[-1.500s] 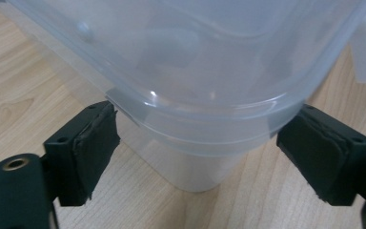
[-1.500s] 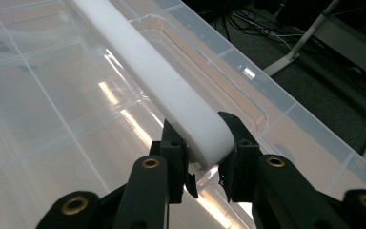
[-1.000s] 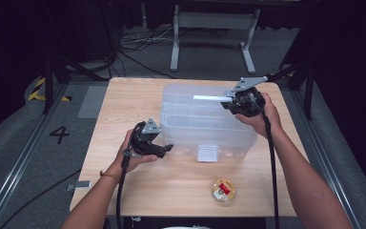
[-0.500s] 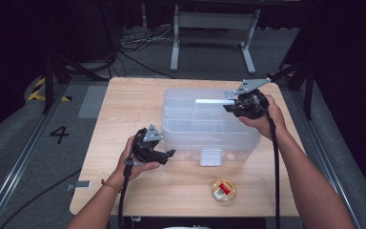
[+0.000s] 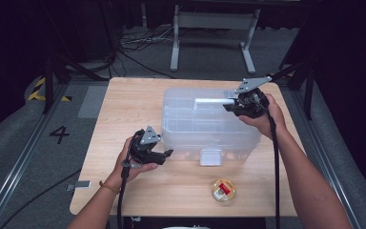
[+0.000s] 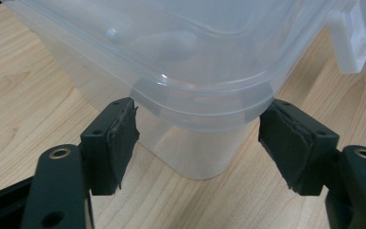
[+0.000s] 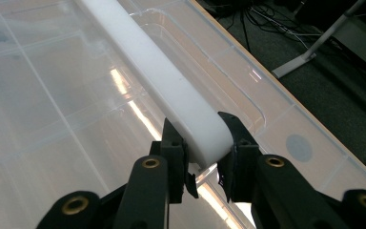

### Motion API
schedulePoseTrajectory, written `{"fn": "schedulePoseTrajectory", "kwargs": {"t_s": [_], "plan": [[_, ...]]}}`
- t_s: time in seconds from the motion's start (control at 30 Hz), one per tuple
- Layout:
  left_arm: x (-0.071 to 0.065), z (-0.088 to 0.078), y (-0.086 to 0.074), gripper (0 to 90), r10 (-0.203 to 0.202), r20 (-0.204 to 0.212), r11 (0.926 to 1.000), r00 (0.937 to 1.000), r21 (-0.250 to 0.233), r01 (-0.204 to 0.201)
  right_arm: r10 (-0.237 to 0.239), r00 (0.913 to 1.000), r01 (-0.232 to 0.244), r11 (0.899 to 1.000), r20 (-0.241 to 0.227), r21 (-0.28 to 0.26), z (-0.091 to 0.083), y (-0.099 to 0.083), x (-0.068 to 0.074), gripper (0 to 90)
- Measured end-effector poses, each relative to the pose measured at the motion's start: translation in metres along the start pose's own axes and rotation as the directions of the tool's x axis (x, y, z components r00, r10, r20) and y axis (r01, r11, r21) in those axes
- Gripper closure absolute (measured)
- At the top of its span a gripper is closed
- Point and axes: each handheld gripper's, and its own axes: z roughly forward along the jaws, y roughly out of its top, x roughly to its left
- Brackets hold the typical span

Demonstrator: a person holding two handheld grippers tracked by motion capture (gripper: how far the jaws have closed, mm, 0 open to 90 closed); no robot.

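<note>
From above, we see the clear box in the middle of the table.

Our left gripper has just been closing its wide jaws around a slippery corner, maybe not touching.

Our right gripper pinches the stiff white handle, a good hold.

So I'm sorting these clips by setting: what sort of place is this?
Probably a recording studio or lab rig, not a home: dark curtains, loose floor cables, a metal stand behind the wooden table.
</note>
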Motion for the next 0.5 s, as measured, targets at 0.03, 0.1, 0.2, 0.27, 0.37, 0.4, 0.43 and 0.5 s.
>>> {"fn": "schedulePoseTrajectory", "kwargs": {"t_s": [0.03,0.1,0.2,0.27,0.37,0.4,0.43,0.5], "plan": [[0.000,-0.001,0.000,30.6,0.005,-0.001,1.0000,1.0000,0.001,-0.005,0.000,1.0000,0.000,1.000,-0.002,-0.001,0.000,0.000,0.000,74.5],[0.000,-0.003,0.000,30.5,0.009,-0.001,1.0000,1.0000,-0.001,-0.009,0.000,1.0000,0.000,1.000,-0.003,0.003,0.000,0.001,-0.001,74.4],[0.001,-0.007,-0.003,30.6,0.005,-0.008,1.0000,1.0000,-0.003,-0.005,0.004,1.0000,-0.004,1.000,0.000,0.002,-0.001,0.003,-0.003,74.3],[0.002,-0.008,-0.003,30.6,0.000,-0.014,1.0000,0.9999,0.000,0.000,0.012,0.9999,-0.012,1.000,0.000,0.004,-0.001,0.003,-0.003,74.3],[0.003,-0.011,-0.005,30.9,0.002,-0.041,1.0000,0.9992,0.001,-0.002,0.014,0.9999,-0.014,1.000,0.004,0.010,-0.001,0.004,-0.002,74.2],[0.003,-0.012,-0.006,30.9,-0.001,-0.044,1.0000,0.9990,0.002,0.001,0.014,0.9999,-0.014,1.000,0.004,0.011,-0.001,0.004,-0.002,74.2],[0.004,-0.012,-0.006,30.9,-0.005,-0.045,1.0000,0.9990,0.000,0.005,0.010,0.9999,-0.010,1.000,0.004,0.015,-0.001,0.004,-0.002,74.3],[0.004,-0.013,-0.007,32.6,-0.004,-0.045,1.0000,0.9990,-0.001,0.004,0.007,1.0000,-0.007,1.000,0.002,0.017,-0.001,0.005,-0.001,74.4]]}}
